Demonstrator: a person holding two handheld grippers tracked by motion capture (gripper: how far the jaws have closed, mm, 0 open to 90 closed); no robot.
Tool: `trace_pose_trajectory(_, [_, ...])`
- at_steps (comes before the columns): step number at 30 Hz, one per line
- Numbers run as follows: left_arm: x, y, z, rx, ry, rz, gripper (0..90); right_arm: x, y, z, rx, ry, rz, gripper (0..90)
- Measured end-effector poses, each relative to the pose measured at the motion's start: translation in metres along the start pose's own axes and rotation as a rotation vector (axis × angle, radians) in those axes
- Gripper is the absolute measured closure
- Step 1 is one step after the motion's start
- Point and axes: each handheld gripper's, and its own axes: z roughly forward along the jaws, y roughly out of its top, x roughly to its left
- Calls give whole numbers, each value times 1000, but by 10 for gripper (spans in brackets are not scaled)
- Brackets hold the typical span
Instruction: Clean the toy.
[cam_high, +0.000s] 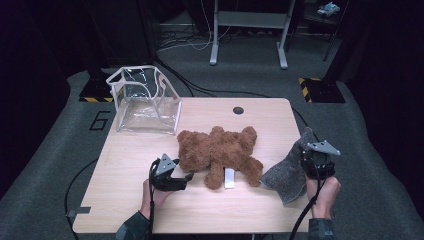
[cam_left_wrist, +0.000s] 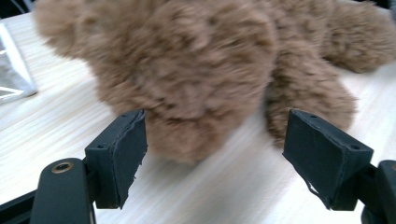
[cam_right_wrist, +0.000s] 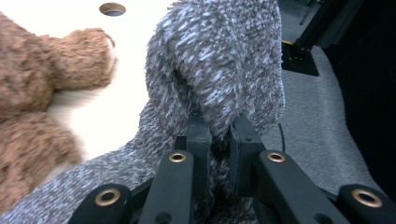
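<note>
One claw clamping grey cloth

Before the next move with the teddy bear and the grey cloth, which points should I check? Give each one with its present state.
1. Right gripper fingers pinch the grey cloth: ok.
2. Left gripper open, nothing held: ok.
3. Teddy bear lies fully on the table: ok.
4. Cloth lifted free of the bear: ok.
5. Clear bag mouth open: cannot tell.
</note>
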Motion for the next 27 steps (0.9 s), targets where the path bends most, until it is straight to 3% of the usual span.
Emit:
trace_pose_trajectory(6, [-21, 6, 2, -8, -48, 25, 213, 2, 0, 11, 30, 7, -15, 812])
trace_pose_trajectory(7, [-26, 7, 3, 1, -60, 44, 213, 3, 0, 13, 29, 7, -21, 812])
trace_pose_trajectory(14, [-45, 12, 18, 31, -113, 66, 212, 7, -1, 26, 51, 43, -22, 812])
trace_pose_trajectory(20, [-53, 12, 41, 93, -133, 59, 213, 11, -2, 38, 67, 55, -18, 813])
trace_pose_trajectory(27, [-59, 14, 63, 141, -111, 42, 225, 13, -2, 49, 87, 66, -11, 812])
